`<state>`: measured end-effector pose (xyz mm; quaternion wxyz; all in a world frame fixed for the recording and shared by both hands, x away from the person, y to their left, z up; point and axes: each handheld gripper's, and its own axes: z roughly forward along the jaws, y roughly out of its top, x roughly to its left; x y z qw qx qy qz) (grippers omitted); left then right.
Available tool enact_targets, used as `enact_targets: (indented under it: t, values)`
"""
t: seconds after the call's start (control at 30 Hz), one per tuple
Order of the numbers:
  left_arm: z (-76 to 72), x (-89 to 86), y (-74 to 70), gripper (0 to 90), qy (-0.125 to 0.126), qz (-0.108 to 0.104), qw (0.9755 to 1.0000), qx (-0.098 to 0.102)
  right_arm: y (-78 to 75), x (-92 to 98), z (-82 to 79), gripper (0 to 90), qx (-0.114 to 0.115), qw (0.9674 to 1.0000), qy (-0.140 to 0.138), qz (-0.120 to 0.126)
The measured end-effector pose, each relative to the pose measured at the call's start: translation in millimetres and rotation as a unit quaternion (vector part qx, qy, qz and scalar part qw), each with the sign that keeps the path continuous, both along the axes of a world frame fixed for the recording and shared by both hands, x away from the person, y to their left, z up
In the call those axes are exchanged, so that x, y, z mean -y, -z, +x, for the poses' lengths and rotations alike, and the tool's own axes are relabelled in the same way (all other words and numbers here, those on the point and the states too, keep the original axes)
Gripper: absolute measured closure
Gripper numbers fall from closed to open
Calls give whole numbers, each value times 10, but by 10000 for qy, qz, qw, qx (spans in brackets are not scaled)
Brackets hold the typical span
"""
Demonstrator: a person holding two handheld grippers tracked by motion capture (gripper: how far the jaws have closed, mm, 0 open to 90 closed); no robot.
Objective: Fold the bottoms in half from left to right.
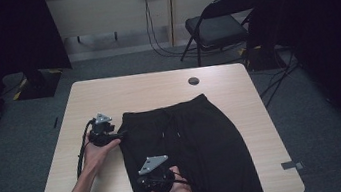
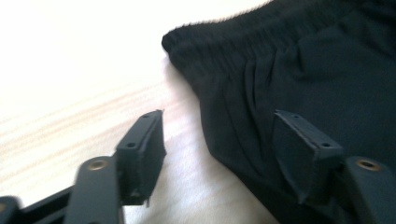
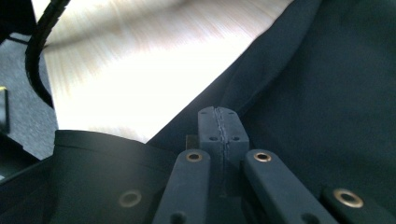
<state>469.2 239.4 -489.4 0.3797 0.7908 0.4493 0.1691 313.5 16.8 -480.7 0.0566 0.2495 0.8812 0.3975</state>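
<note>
Two grippers work on one pair of black shorts (image 1: 191, 148) that lies flat on the light wooden table (image 1: 157, 85), with the stretchy waistband (image 1: 165, 108) at the far end. The left gripper (image 1: 117, 133) sits at the left side of the shorts, just below the waistband. Its jaws stand apart, one over the bare wood and one over the cloth (image 2: 299, 79), and they do not squeeze anything. The right gripper (image 1: 142, 181) is near the person, at the left edge of the shorts. Its jaws are pressed tight together, and I cannot tell if any cloth (image 3: 327, 93) is pinched between them.
</note>
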Motion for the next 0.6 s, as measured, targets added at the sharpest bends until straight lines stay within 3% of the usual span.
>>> enact_targets:
  t: [0.1, 0.13, 0.2, 0.23, 0.27, 0.3, 0.33, 0.37, 0.43, 0.5, 0.53, 0.6]
  values:
    - [4, 71, 40, 447, 155, 175, 9997, -73, 9, 7, 8, 895, 7, 10000, 30, -36]
    - [10, 118, 55, 513, 140, 64, 9999, -64, 28, 9, 17, 895, -21, 10000, 48, -22]
    - [11, 137, 53, 663, 192, 102, 9998, -43, 44, 2, 18, 895, -44, 10000, 71, -26]
    - [14, 148, 45, 663, 245, 141, 9996, -70, 44, 2, 18, 895, -44, 10000, 71, -26]
    - [37, 157, -3, 840, 350, 157, 9991, -181, 37, -2, 11, 895, -53, 10000, 55, -22]
    - [37, 157, -3, 883, 350, 157, 9991, -181, 37, -2, 11, 895, -53, 10000, 55, -22]
    - [52, 117, -46, 890, 253, -143, 9994, -188, 10, 7, 22, 895, -107, 9999, 80, 67]
    - [52, 117, -46, 892, 253, -143, 9994, -188, 10, 7, 22, 895, -107, 9999, 80, 67]
    - [54, 96, -70, 893, 228, -335, 9990, -169, -50, 28, 36, 896, -172, 9996, 107, 204]
    - [50, 64, -103, 894, 233, -578, 9979, -171, -134, 46, 44, 896, -157, 9993, 113, 329]
    - [48, 23, -146, 895, 185, -851, 9961, -156, -237, 63, 44, 897, -109, 9988, 115, 457]
    - [48, -3, -173, 895, 176, -965, 9951, -146, -291, 67, 43, 897, -97, 9985, 123, 521]
